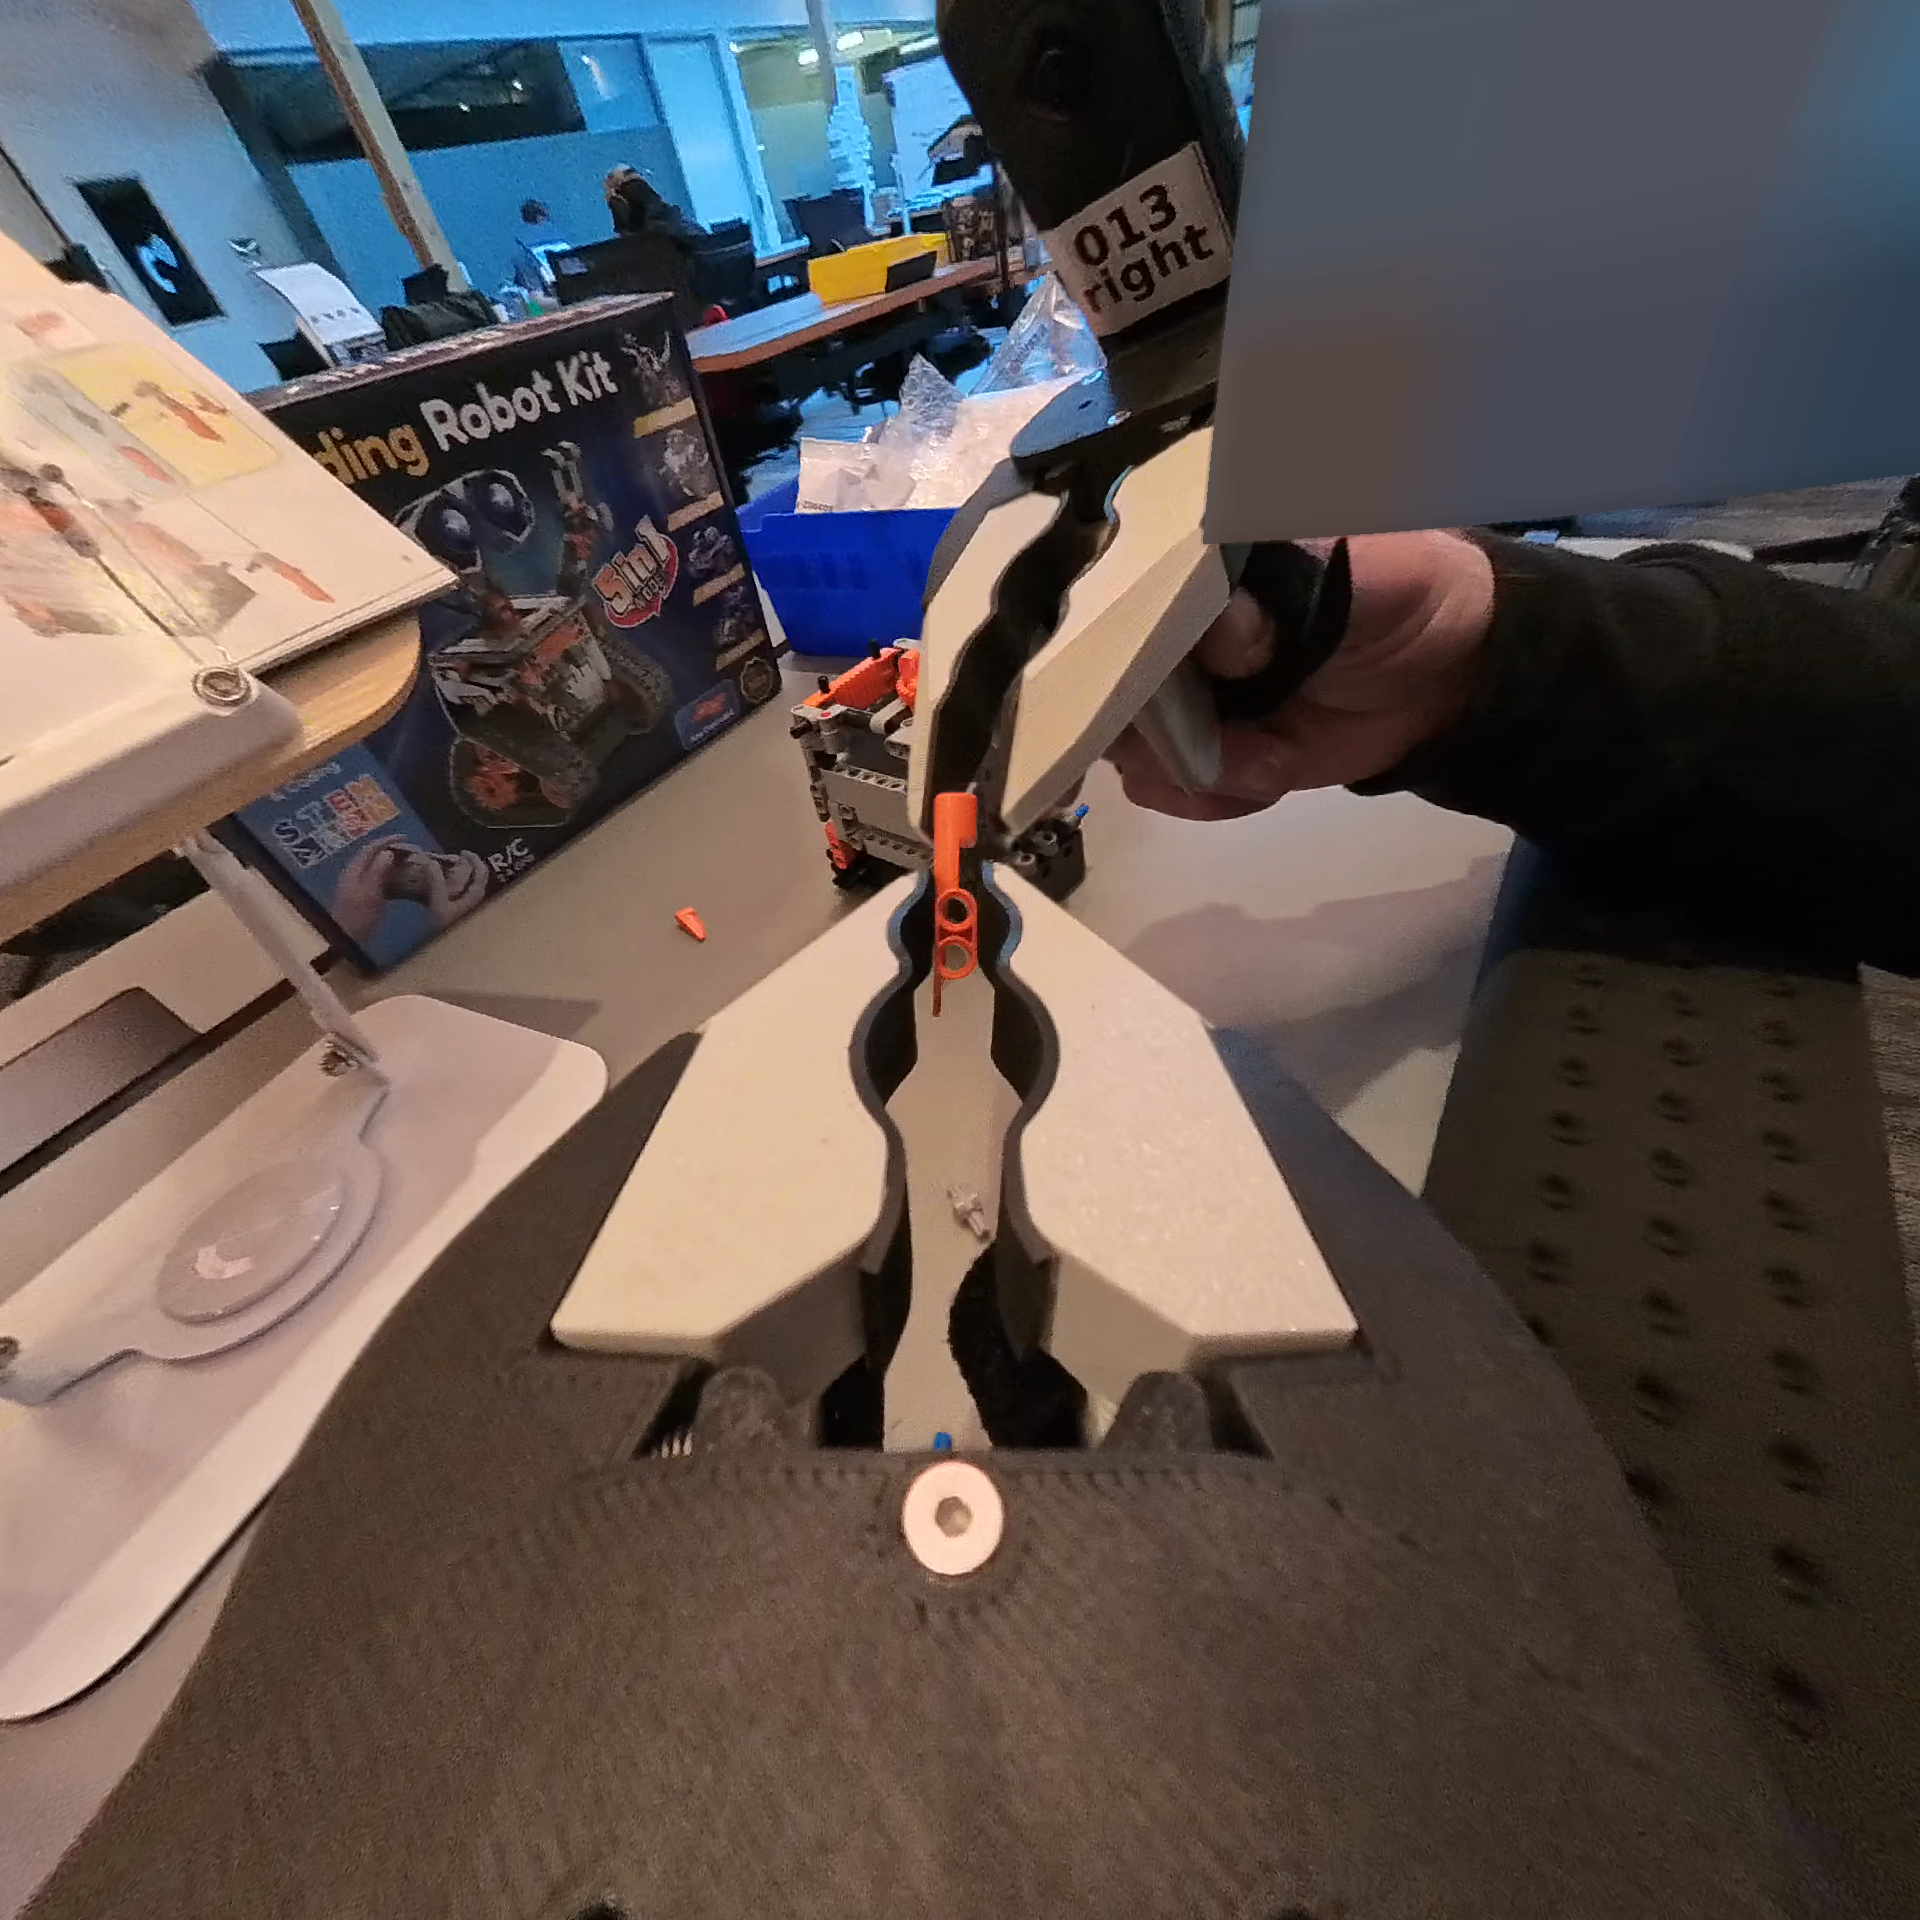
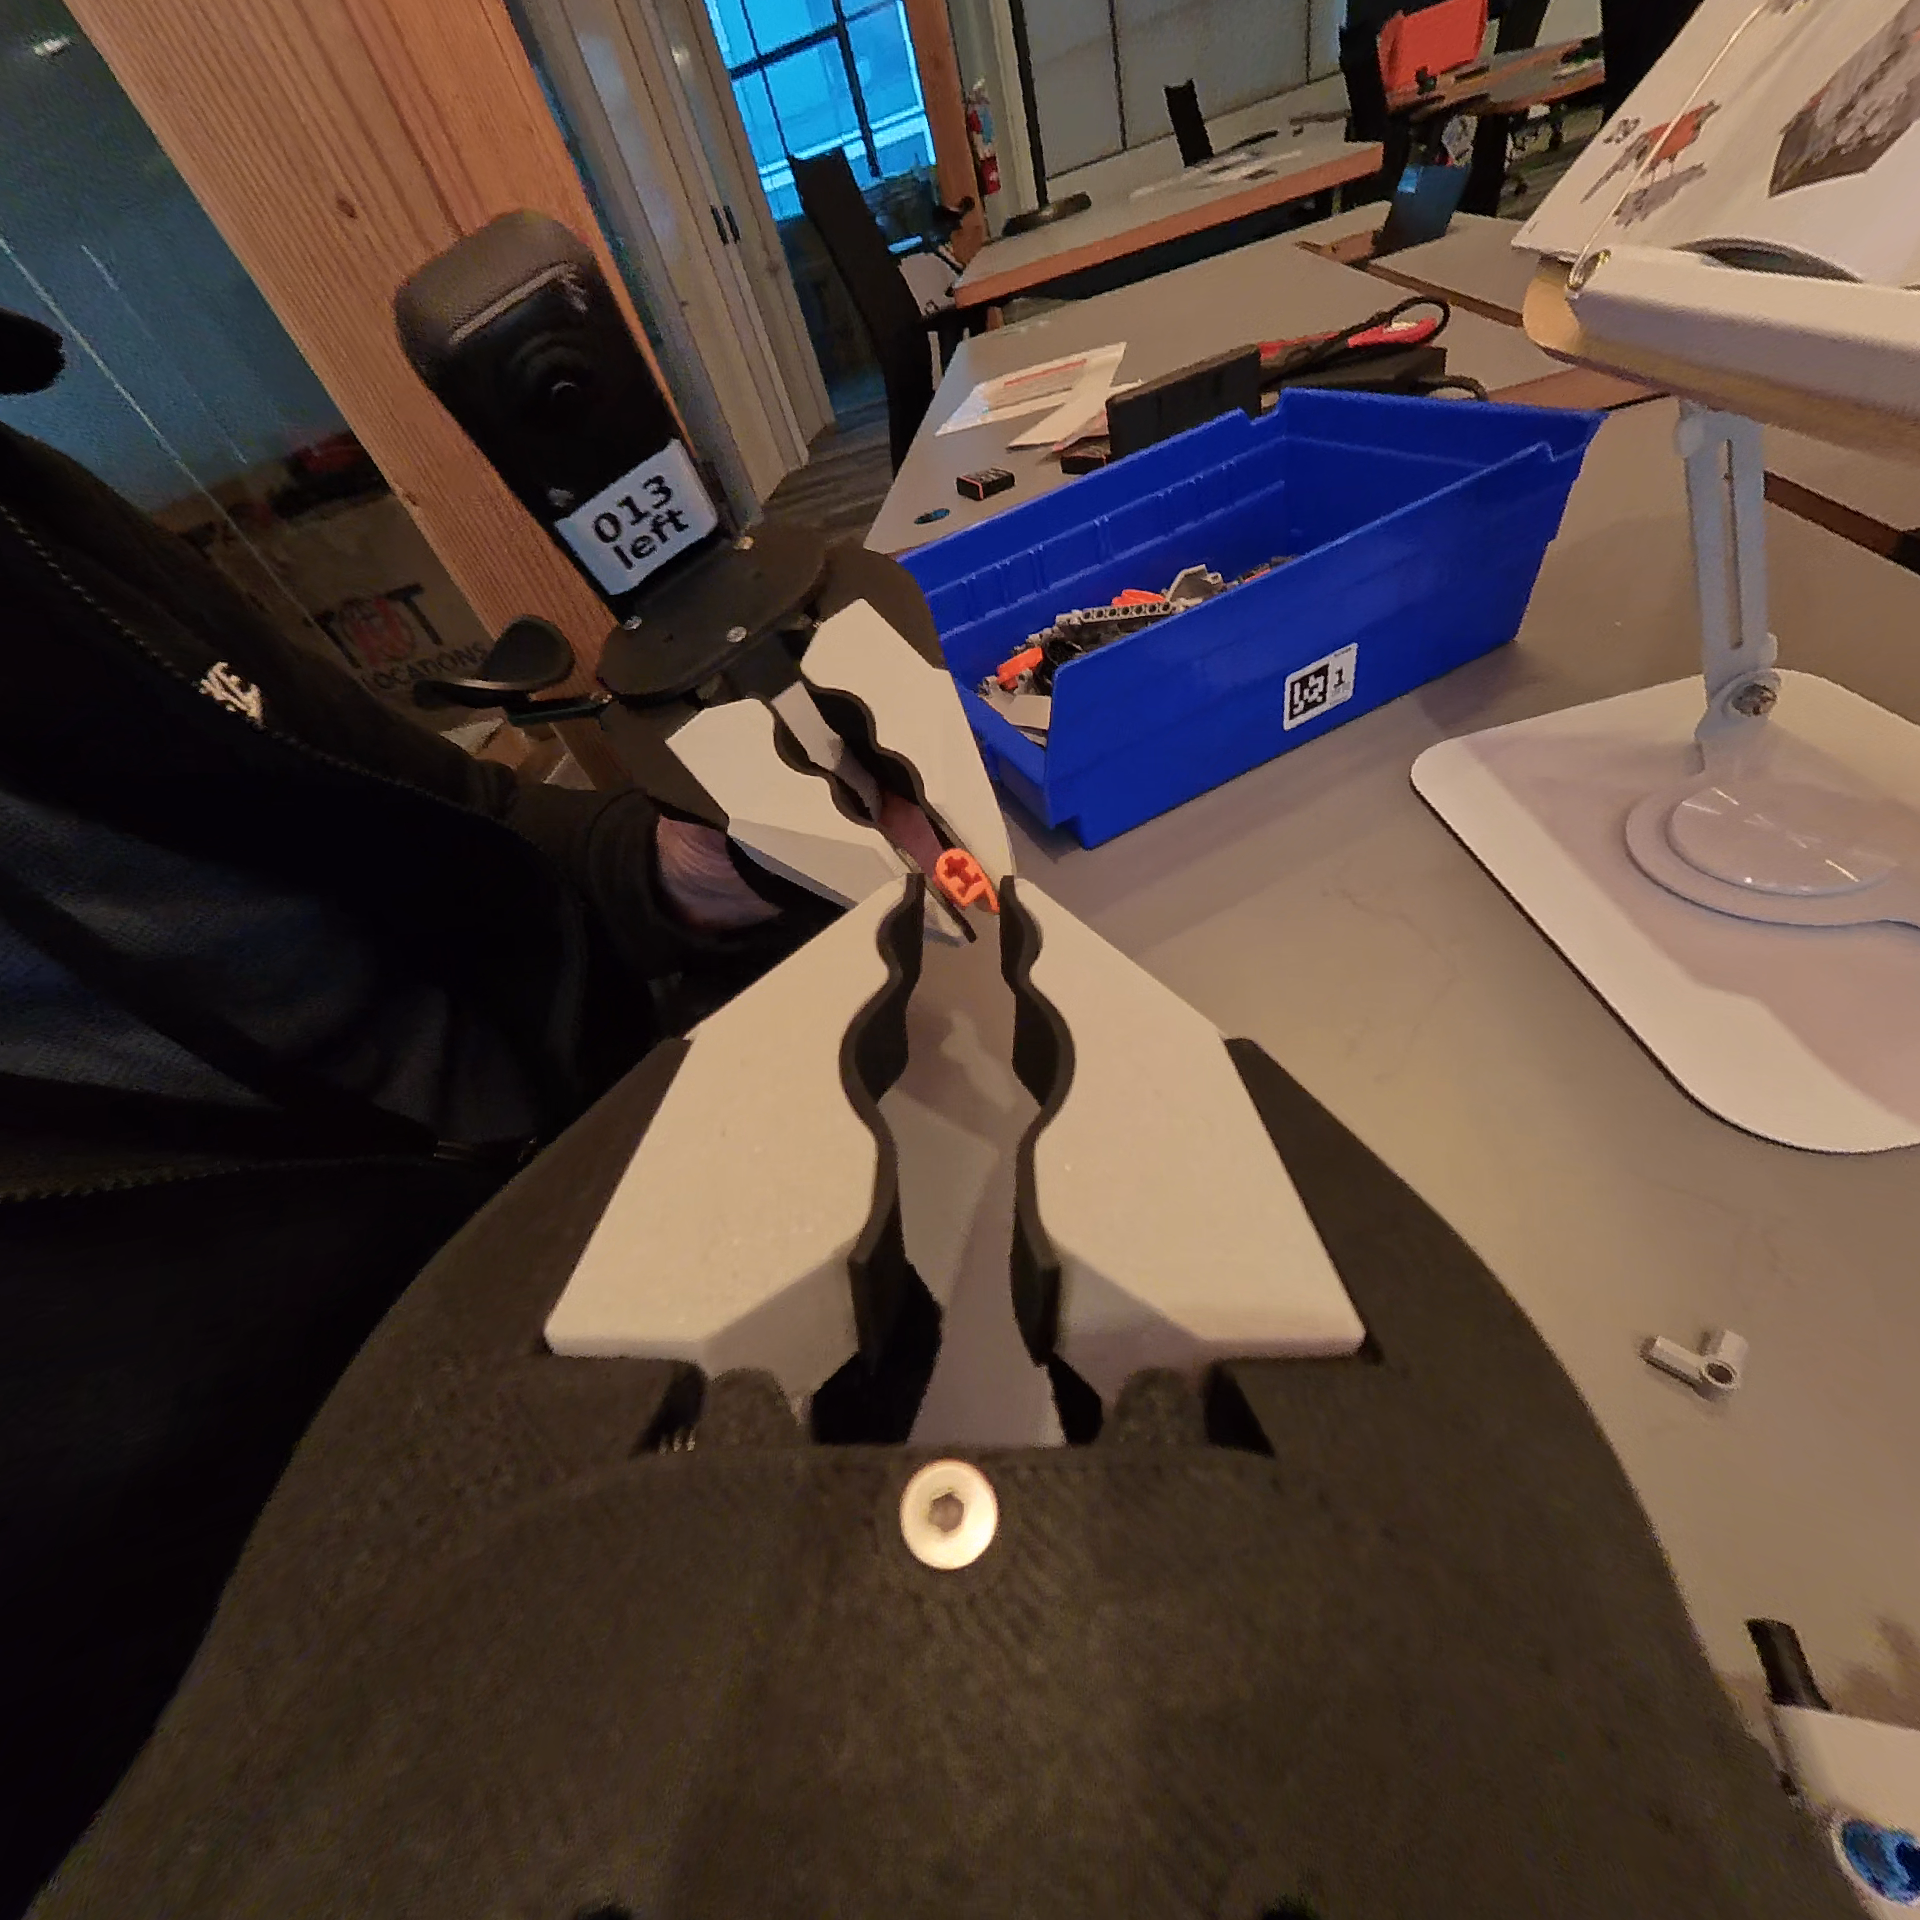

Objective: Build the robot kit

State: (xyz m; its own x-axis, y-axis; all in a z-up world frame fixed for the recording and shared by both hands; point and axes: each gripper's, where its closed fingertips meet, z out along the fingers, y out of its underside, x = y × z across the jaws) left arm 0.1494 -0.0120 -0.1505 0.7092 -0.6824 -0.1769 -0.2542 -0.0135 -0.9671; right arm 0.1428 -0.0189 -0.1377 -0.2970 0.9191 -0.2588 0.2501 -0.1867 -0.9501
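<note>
1. Left wrist view, far left: your white book stand [image 1: 312, 1174] carries an open instruction booklet [image 1: 156, 488]; beside it stands a dark printed kit box [image 1: 520, 623] on the grey table [image 1: 644, 997].
2. Centre of that view: your left gripper [image 1: 954, 904] has its fingers nearly together, tips pinching the lower part of a small orange connector piece [image 1: 954, 904], held above the table. A tiny orange bit [image 1: 690, 923] lies loose on the table to the left of it.
3. Just above, your right gripper [image 1: 971, 821] comes down from the upper right; its tips close on the top end of the same orange connector piece. Your right hand [image 1: 1340, 675] grips its handle.
4. Behind the tips sits a grey-and-orange brick model [image 1: 862, 748], with a blue bin [image 1: 831, 561] farther back.
5. Right wrist view: the right gripper [image 2: 961, 894] is narrowly parted and meets the left gripper [image 2: 940, 883] at the orange piece [image 2: 961, 878]; whether the right tips clamp it firmly you cannot tell here.
6. Farther right: the blue bin [image 2: 1299, 665] holds loose parts, and a small grey connector [image 2: 1699, 1361] lies alone on the table [image 2: 1351, 987].
</note>
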